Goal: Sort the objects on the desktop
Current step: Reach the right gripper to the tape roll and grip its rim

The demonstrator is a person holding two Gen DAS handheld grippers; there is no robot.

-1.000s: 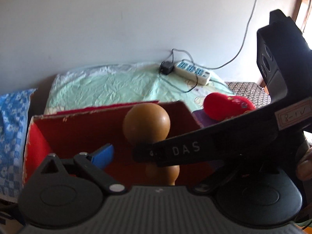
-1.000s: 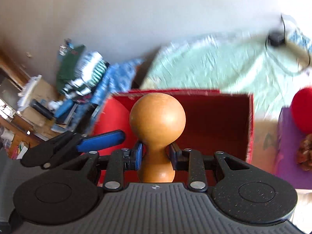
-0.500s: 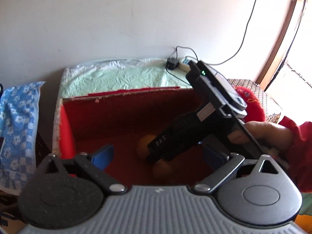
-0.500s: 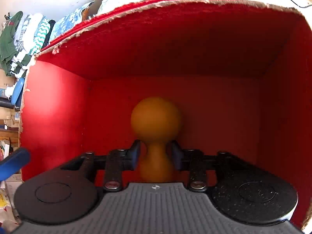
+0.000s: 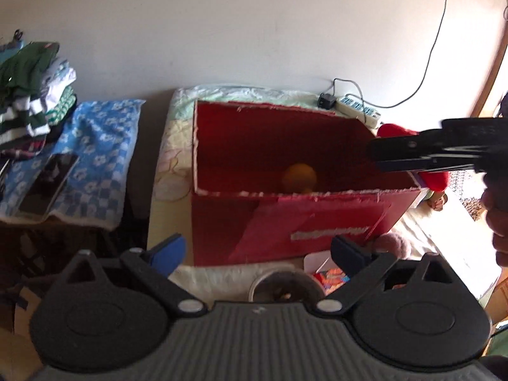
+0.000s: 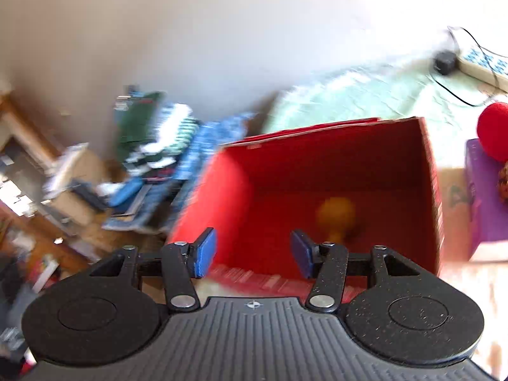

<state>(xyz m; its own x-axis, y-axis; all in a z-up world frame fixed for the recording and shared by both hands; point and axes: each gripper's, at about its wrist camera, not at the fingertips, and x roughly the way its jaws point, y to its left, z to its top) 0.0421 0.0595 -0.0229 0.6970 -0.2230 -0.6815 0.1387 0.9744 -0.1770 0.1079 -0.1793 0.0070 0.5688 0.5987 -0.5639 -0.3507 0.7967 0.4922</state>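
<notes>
Pale wall rises behind a green-sheeted bed carrying a red box (image 5: 285,222). At nine o'clock, folded clothes (image 5: 28,95) sit stacked. Left tool (image 5: 257,250) hangs with jaws spread wide, empty, before the box. Inside the box, toward its right half, lies the brown gourd (image 6: 336,216). Right tool (image 6: 252,254) hovers above the box's near edge, jaws apart, empty.
</notes>
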